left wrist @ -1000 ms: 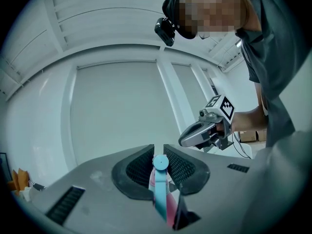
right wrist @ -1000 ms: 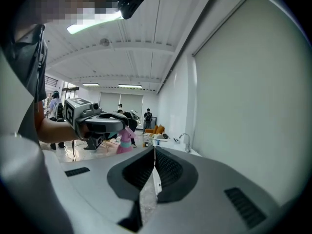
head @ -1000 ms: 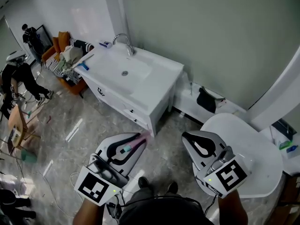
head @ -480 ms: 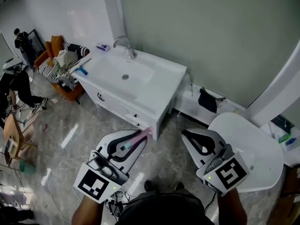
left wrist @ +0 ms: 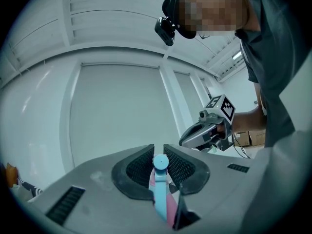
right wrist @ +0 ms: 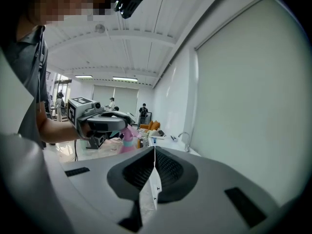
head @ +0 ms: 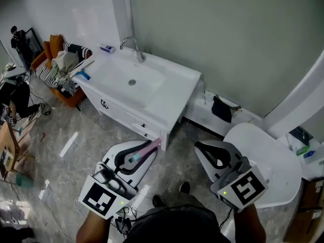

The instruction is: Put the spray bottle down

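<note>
A pale grey-green wall [head: 228,39] fills the upper right of the head view; a white wall [head: 66,9] meets it at upper left. Against them, upper centre, stands a white cabinet [head: 169,103] with a sunken basin [head: 132,80] and a curved metal tap [head: 132,45]. The floor [head: 76,135] is glossy grey marble with bright glints. At upper left an orange armchair [head: 50,52] is heaped with clothes. A round white table [head: 273,161] sits at lower right, a low white shelf [head: 202,113] along the wall behind it. In the right gripper view, strip lights [right wrist: 124,79] glow on a white ceiling [right wrist: 131,48].
</note>
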### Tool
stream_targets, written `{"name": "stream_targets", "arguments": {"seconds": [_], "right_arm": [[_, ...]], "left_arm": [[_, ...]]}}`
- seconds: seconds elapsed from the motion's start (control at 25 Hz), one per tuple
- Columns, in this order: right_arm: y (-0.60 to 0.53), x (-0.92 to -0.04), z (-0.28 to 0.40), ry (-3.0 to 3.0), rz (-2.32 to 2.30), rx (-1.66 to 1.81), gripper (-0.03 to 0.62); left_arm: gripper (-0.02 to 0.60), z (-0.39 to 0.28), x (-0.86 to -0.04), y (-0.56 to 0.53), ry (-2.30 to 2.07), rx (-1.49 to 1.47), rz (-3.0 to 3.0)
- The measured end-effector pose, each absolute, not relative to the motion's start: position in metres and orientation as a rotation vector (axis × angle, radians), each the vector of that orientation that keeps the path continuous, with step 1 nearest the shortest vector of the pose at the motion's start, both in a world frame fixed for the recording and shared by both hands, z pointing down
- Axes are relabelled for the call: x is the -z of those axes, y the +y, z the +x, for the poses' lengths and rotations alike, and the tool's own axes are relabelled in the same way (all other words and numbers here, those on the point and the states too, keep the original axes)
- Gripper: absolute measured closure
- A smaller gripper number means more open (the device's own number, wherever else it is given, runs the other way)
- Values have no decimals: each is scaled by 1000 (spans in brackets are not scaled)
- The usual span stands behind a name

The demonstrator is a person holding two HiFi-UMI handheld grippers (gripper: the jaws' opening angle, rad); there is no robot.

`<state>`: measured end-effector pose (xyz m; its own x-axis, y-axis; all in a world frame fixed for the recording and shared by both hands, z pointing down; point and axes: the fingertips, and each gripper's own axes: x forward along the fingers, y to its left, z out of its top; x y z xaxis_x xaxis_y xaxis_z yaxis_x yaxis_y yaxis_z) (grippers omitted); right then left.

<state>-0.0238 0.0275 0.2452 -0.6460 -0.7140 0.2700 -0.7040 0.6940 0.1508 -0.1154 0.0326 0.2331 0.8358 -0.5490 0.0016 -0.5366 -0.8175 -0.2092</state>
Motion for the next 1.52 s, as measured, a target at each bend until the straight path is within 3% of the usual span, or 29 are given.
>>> {"name": "stream_targets", "arguments": {"seconds": [1.12,1.52], "right_arm": [[-65,-250,50,-2738,874,33,585],[-80,-262,51,-2693,937,-4,585]], "left_arm": [[523,-34,-229,-42,1066,226,-2724],[522,-37,-241,-59,1015,218,-2764]]}}
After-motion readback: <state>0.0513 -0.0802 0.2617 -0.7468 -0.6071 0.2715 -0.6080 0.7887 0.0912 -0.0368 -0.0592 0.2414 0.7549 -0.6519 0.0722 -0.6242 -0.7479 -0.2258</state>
